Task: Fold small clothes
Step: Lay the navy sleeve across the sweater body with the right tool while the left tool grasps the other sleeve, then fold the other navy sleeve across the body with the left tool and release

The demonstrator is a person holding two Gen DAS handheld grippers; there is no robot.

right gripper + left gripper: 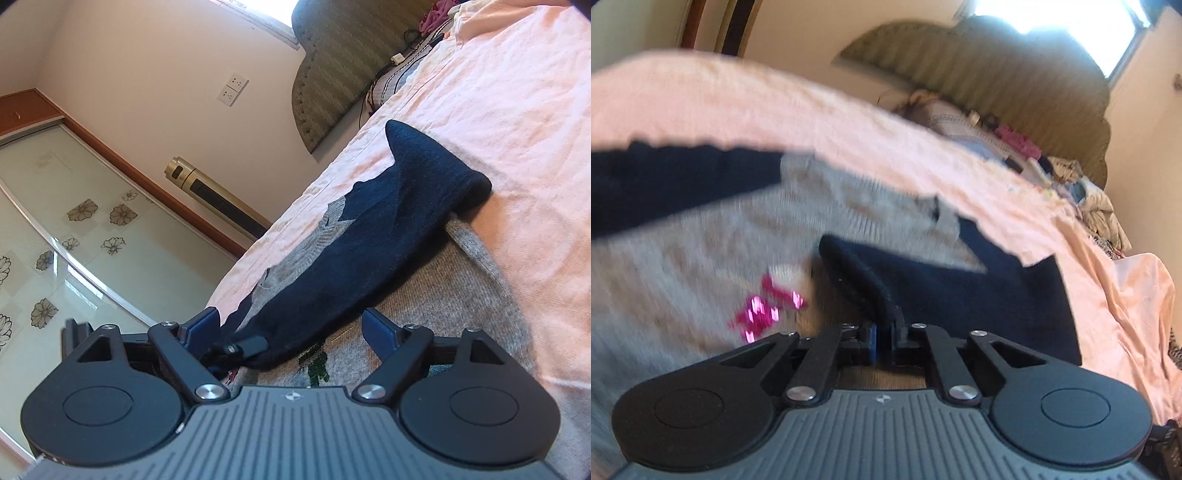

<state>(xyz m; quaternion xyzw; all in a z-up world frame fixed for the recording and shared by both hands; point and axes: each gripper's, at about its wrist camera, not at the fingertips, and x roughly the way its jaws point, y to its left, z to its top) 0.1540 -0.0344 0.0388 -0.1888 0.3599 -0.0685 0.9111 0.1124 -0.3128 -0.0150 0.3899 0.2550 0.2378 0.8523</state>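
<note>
A small grey knit sweater point(683, 258) with navy sleeves and a pink sequin motif point(764, 310) lies on the pink bedsheet point(738, 107). My left gripper point(885, 332) is shut on the cuff of a navy sleeve point(860, 280) and holds it over the grey body. In the right wrist view the same sweater point(461, 295) lies flat with a navy sleeve point(369, 258) folded across it. My right gripper point(291, 325) is open, its blue pads either side of the sleeve's near end, gripping nothing.
An olive padded headboard point(997, 74) stands at the far end of the bed, with piled clothes point(1097, 206) and a pillow point(945, 114) below it. A gold tower fan point(218, 195), wall sockets point(232, 90) and a glass wardrobe door point(55, 221) are beside the bed.
</note>
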